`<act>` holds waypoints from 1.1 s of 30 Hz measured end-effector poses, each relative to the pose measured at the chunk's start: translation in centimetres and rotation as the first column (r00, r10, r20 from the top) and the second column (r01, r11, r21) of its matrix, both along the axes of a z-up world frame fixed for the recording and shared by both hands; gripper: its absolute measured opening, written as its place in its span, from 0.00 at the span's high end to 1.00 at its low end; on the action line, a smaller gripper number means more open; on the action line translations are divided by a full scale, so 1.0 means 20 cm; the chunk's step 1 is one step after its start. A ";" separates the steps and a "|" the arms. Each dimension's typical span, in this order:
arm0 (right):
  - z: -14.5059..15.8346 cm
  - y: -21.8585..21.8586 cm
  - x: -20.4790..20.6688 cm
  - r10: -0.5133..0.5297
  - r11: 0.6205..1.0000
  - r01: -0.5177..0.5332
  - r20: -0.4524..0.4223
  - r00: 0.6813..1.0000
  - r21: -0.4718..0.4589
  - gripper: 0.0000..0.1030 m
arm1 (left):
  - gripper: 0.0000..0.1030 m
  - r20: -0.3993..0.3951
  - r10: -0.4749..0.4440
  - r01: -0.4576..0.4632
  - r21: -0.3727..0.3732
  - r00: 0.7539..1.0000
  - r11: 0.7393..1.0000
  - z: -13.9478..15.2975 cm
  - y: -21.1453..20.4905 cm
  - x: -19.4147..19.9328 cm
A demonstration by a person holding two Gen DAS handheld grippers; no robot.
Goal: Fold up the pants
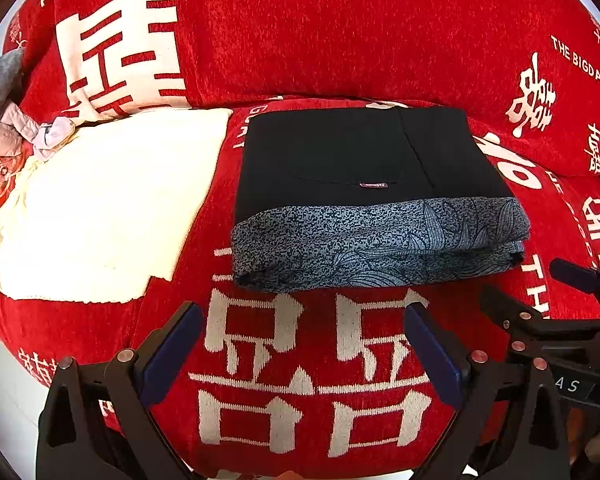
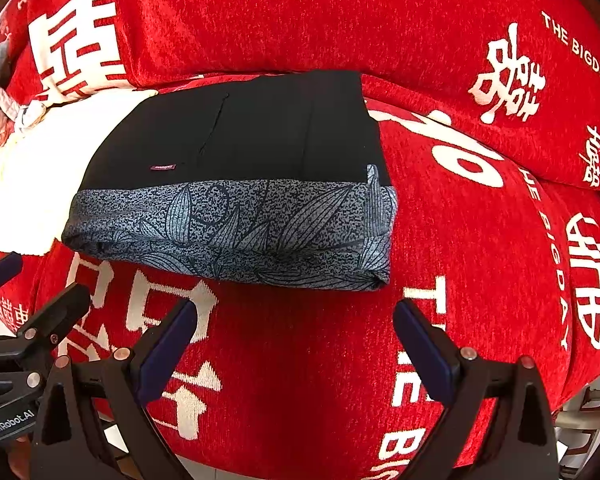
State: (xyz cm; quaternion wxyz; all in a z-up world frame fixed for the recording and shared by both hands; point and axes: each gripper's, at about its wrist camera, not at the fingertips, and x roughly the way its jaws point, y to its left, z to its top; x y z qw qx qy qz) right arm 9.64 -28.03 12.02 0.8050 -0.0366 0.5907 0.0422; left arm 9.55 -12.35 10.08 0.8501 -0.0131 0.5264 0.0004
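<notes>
Left wrist view: pants (image 1: pixel 364 196) folded compactly mid-sofa (image 1: pixel 340 32), likely finished; left gripper (image 1: pixel 302 332) and right gripper (image 2: pixel 296 330) fingers wide apart, holding nothing.

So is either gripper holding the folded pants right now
No, the left gripper and right gripper both stand open over the red cover, short of the folded pants.
</notes>
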 end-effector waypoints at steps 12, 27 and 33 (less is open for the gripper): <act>-0.01 -0.02 0.01 0.010 1.000 -0.010 0.000 1.000 -0.005 0.04 | 0.02 -0.002 -0.001 0.001 0.002 1.000 1.000 -0.01 0.01 0.00; -0.01 -0.01 0.01 0.011 1.000 -0.011 -0.001 1.000 -0.005 0.04 | 0.02 -0.006 -0.001 0.002 0.003 1.000 1.000 -0.02 0.01 0.01; -0.01 -0.01 0.02 0.012 1.000 -0.012 -0.001 1.000 -0.004 0.04 | 0.02 -0.003 -0.002 0.002 0.008 1.000 1.000 -0.02 0.01 0.01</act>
